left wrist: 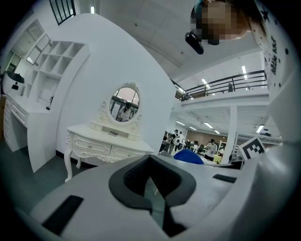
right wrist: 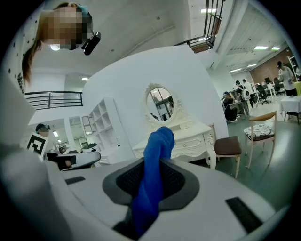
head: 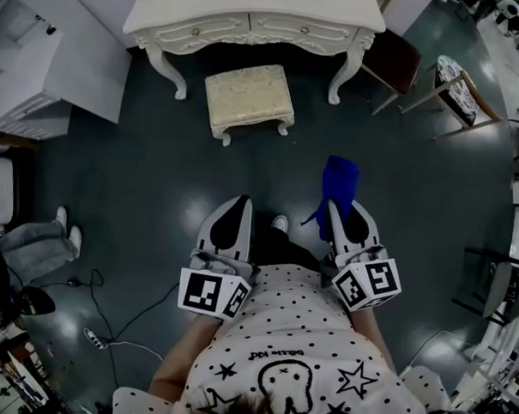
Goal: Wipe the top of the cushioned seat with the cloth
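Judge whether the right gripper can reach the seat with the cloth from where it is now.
Probably not yet. The right gripper, shut on the cloth, hangs well short of the seat; only bare floor lies between, so nothing blocks a step forward.

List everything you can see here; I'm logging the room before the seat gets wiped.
seat: one, cream, on the floor in front of the dressing table
dressing table: one, white, against the wall
mirror: one, oval, white frame, on the dressing table
chairs: two, right of the dressing table; one brown seat, one patterned
shelves: one unit, white, left of the dressing table
power strip: one, white, on the floor at near left, with cable
bystander's legs: jeans, white shoes, left edge
cloth: one, blue, clamped in the right gripper
left gripper: grey-white, jaws together, nothing held
right gripper: grey-white, shut on the cloth
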{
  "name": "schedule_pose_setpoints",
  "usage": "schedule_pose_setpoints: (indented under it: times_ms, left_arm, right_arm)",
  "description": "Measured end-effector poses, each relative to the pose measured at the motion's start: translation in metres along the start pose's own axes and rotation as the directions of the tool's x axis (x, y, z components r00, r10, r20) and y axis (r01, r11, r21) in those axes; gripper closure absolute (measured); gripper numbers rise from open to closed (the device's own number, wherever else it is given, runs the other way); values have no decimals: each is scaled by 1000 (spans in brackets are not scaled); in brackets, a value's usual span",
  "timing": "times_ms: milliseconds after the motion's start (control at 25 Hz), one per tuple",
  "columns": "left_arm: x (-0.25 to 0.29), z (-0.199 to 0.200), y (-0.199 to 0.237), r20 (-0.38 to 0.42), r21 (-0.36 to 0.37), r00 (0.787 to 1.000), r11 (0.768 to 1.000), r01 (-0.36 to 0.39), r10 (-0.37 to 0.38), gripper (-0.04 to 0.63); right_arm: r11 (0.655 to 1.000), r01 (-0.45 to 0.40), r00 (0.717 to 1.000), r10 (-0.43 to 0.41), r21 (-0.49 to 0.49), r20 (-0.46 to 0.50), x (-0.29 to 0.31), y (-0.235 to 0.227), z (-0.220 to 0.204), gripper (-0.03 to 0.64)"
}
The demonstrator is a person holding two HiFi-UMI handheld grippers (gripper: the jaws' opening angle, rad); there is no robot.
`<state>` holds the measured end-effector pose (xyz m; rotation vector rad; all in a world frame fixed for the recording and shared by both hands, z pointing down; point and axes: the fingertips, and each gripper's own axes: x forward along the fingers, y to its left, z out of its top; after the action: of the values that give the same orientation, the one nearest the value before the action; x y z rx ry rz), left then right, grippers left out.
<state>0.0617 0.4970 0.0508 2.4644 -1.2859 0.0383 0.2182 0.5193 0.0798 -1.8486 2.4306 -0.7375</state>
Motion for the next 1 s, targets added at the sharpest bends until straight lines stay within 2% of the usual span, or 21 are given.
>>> schedule_pose_setpoints:
  times_ms: [200,440,800,1000]
  left_arm:
    - [9,1,7,-1,-3,1000,1000,14,-14,600]
    - [30,13,31,14,-7,999,999,35,-35,600]
    - [73,59,105,64,-11,997,999,52,-52,600]
    - [91,75,140,43,-16,996,996,83,-83,600]
  right_arm:
    - [1000,6,1000,-6,-4,-11,12,-1,0,534]
    - [999,51,999,-51,-10,10,38,-4,10,534]
    - [996,89,995,-87,-27,43,117,16,38,534]
    - [993,114,993,-113,-39,45,148,35,48,534]
